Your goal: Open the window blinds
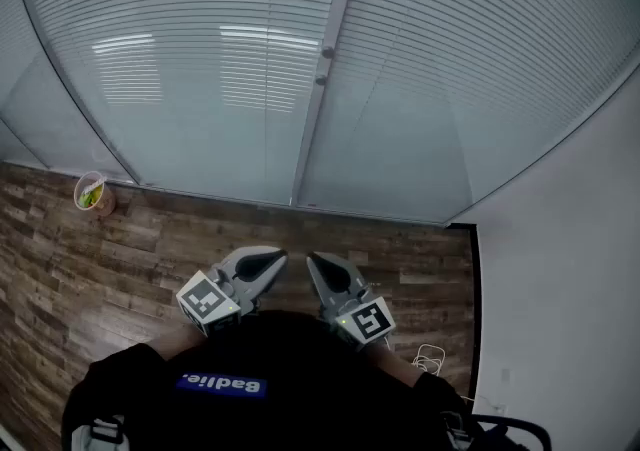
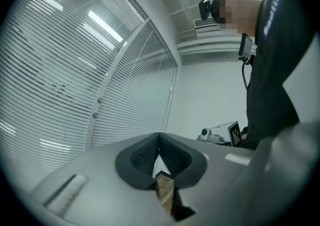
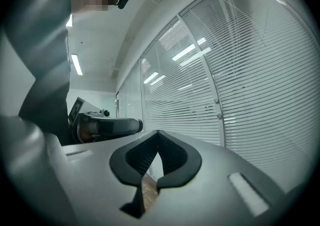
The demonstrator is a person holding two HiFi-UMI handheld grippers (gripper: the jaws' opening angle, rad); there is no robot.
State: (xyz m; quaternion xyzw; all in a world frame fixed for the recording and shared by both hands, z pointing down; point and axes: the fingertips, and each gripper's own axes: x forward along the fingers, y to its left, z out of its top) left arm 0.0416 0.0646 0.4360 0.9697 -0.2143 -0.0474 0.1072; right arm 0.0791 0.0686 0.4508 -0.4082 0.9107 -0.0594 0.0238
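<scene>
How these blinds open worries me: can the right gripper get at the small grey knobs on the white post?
Probably yes: nothing stands between the shut right gripper and the small grey knobs on the white post.

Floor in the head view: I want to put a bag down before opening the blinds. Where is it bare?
The wood floor is bare from the cup rightwards along the foot of the blinds to the white wall, and at the left below the cup. It is crowded only at the cup itself and around the white cord by the wall.
</scene>
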